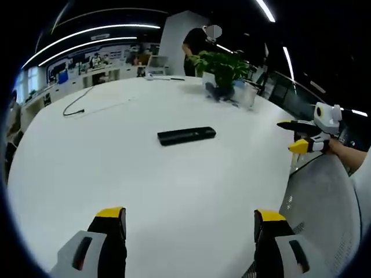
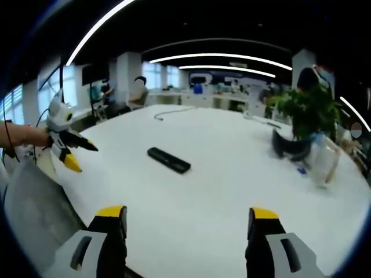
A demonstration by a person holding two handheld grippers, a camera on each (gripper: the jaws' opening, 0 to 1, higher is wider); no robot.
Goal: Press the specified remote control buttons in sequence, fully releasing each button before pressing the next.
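Observation:
A black remote control (image 1: 186, 135) lies flat near the middle of the white table (image 1: 116, 174); the right gripper view has the remote control (image 2: 168, 160) lying at a slant on the table (image 2: 220, 191). My left gripper (image 1: 190, 223) is open, well short of the remote, jaws wide apart with yellow tips. My right gripper (image 2: 189, 223) is open too, back from the remote. The right gripper (image 1: 299, 136) appears at the table's right edge in the left gripper view, held by a hand. In the right gripper view the left gripper (image 2: 80, 155) comes in from the left.
A potted green plant (image 1: 223, 68) and a clear bag (image 2: 323, 163) stand at the table's far side. A thin black cable (image 1: 81, 104) lies on the far left of the table. A grey mesh chair back (image 1: 324, 214) stands by the near edge. People stand in the background.

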